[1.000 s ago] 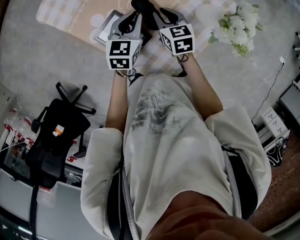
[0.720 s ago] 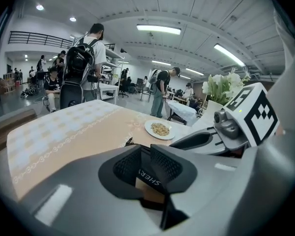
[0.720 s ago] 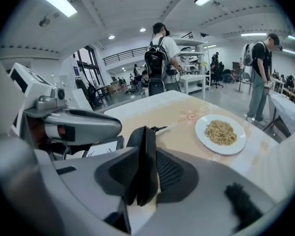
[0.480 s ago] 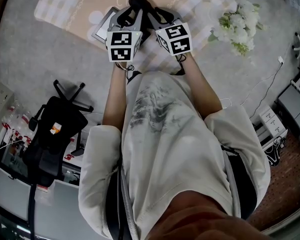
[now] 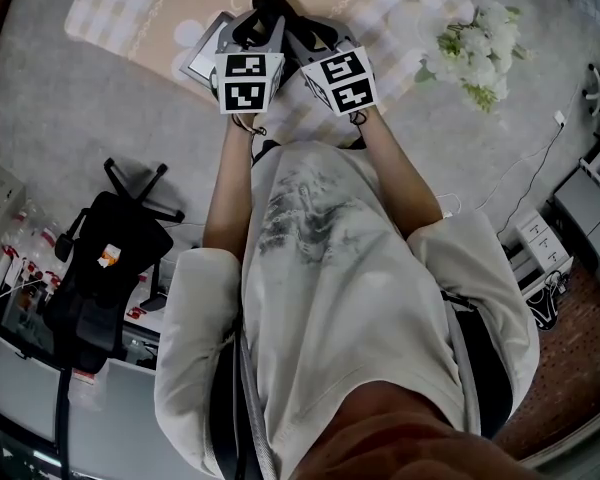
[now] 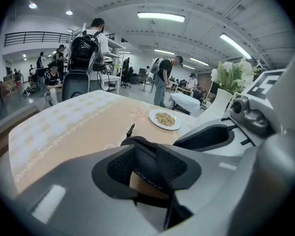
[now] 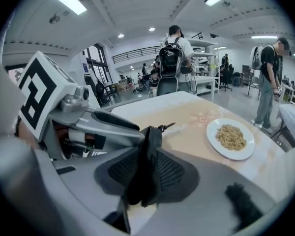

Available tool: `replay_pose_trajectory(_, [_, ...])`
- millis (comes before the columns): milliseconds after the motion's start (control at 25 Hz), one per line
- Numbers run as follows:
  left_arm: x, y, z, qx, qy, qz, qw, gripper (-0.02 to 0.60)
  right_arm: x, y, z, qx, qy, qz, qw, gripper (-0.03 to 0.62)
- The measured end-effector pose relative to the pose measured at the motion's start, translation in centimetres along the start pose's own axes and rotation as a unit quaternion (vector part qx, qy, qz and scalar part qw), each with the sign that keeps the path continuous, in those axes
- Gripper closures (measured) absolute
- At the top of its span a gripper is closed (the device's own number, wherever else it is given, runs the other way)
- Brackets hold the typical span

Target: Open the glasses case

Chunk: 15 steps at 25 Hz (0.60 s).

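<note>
The black zippered glasses case (image 5: 267,8) lies on the beige checked cloth (image 5: 160,13), between both grippers. My left gripper (image 5: 254,30) has just been opening its jaws. They stand apart around the case (image 6: 143,157), whose side lies along the right pad (image 6: 179,165) with the left pad face bare. My right gripper (image 5: 298,34) has its jaws on a thin upright edge of the case (image 7: 150,146); they have eased a little wider, and the pads (image 7: 171,171) still pinch that edge. The zipper pull (image 7: 167,127) sticks out beyond.
A white plate of grain (image 7: 231,139) sits further out on the cloth. A grey framed tablet (image 5: 202,56) lies left of the left gripper. White flowers (image 5: 475,43) stand at the right. A black chair (image 5: 110,263) stands near the table edge. People stand in the hall behind.
Both grippers have shifted a little further out over the table, their marker cubes drawing closer together. The case has moved slightly left and away with them.
</note>
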State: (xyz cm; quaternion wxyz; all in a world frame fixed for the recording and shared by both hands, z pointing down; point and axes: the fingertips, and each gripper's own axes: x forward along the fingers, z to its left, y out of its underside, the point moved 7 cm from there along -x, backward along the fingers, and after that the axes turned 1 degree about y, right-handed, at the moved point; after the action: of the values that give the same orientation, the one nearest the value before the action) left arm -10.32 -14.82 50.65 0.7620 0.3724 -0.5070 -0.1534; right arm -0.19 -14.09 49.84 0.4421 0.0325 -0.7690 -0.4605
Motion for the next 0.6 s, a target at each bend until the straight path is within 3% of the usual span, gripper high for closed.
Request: replay_pose_trajectory(600, [-0.1,0.53,0.48,-0.017,0.0,0.0,0.9999,0.437,-0.61,-0.01,-0.21,-0.014,0.006,0.01,1.0,0.465])
